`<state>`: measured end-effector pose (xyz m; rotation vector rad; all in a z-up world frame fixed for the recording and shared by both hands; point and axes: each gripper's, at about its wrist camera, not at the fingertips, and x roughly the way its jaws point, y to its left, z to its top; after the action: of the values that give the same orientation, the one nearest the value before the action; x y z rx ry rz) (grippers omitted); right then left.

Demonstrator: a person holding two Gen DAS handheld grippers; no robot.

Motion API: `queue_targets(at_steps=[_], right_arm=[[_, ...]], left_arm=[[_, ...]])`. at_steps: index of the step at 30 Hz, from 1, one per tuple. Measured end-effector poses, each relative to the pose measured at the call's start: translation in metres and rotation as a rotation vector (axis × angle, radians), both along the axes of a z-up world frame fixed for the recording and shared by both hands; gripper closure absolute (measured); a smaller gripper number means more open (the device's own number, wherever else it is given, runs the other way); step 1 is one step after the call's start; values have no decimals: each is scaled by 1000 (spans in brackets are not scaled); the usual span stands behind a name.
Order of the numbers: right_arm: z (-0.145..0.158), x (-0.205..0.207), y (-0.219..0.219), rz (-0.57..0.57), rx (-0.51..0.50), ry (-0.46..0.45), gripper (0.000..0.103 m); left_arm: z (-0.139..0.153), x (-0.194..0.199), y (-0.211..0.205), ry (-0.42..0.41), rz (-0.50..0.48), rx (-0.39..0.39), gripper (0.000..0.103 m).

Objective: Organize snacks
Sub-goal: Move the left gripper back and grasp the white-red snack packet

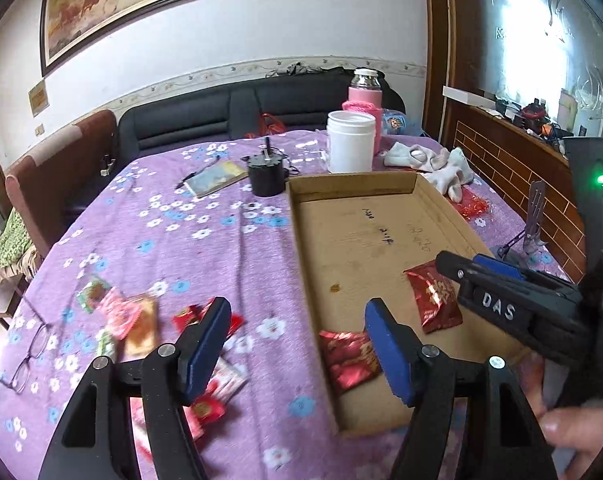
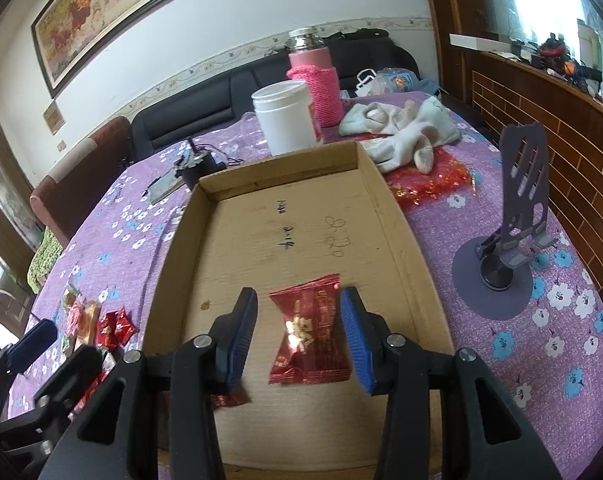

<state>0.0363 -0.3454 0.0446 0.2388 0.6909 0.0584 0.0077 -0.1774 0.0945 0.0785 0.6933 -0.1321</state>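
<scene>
A shallow cardboard tray [image 1: 353,184] [image 2: 281,162] lies on the purple flowered cloth. Two red snack packets rest inside it: one [image 1: 433,300] [image 2: 309,336] between my right gripper's [image 2: 299,304] blue pads, which stand slightly apart from it, so the gripper is open. The other [image 1: 351,356] [image 2: 229,400] lies at the near left corner, partly hidden by a finger. My left gripper [image 1: 297,320] hovers open over the tray's left wall, holding nothing; it also shows in the right wrist view [image 2: 59,350]. Several loose snack packets [image 1: 121,316] [image 2: 97,324] lie on the cloth left of the tray.
Behind the tray stand a white jar [image 1: 349,142], a pink flask [image 1: 365,96] and a black pot [image 1: 266,174]. A notebook [image 1: 217,178], glasses [image 1: 29,356], crumpled socks [image 2: 405,128], red foil [image 2: 429,184] and a grey phone stand [image 2: 509,240] are nearby.
</scene>
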Motion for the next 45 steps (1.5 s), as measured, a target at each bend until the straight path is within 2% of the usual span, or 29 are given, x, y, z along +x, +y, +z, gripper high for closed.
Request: queue_targets(at_steps=[4, 9, 12, 16, 19, 22, 24, 29, 33, 35, 36, 37, 40, 45], right_arm=[[2, -5, 14, 33, -19, -22, 61], [7, -13, 34, 99, -33, -60, 61], [12, -24, 58, 192, -38, -92, 61], [13, -39, 97, 388, -17, -100, 57], [1, -47, 132, 564, 10, -47, 56], [-12, -61, 169, 728, -18, 7, 56], [-17, -65, 183, 774, -18, 35, 56], [-31, -67, 203, 746, -30, 109, 56], [-33, -92, 233, 881, -7, 118, 56], [-33, -103, 242, 1014, 96, 170, 56], [-31, -105, 243, 1038, 117, 176, 56], [-28, -108, 242, 1033, 105, 161, 56], [-15, -99, 225, 897, -8, 76, 56], [-10, -76, 188, 753, 75, 40, 56]], left_arm=[[4, -19, 24, -14, 22, 1, 30], [-4, -53, 77, -15, 78, 14, 30], [-17, -68, 123, 24, 140, -10, 29], [-38, -75, 180, 83, 245, -43, 29], [-54, -74, 208, 121, 308, -76, 29], [-63, -72, 220, 124, 340, -88, 29], [-63, -71, 226, 121, 337, -135, 29], [-63, -72, 232, 126, 332, -167, 29], [-63, -73, 241, 144, 329, -166, 29], [-64, -72, 247, 163, 327, -182, 29], [-64, -73, 250, 172, 323, -195, 29], [-64, -74, 252, 178, 317, -205, 29], [-64, -75, 251, 206, 280, -225, 29], [-72, -74, 231, 340, 196, -314, 29]])
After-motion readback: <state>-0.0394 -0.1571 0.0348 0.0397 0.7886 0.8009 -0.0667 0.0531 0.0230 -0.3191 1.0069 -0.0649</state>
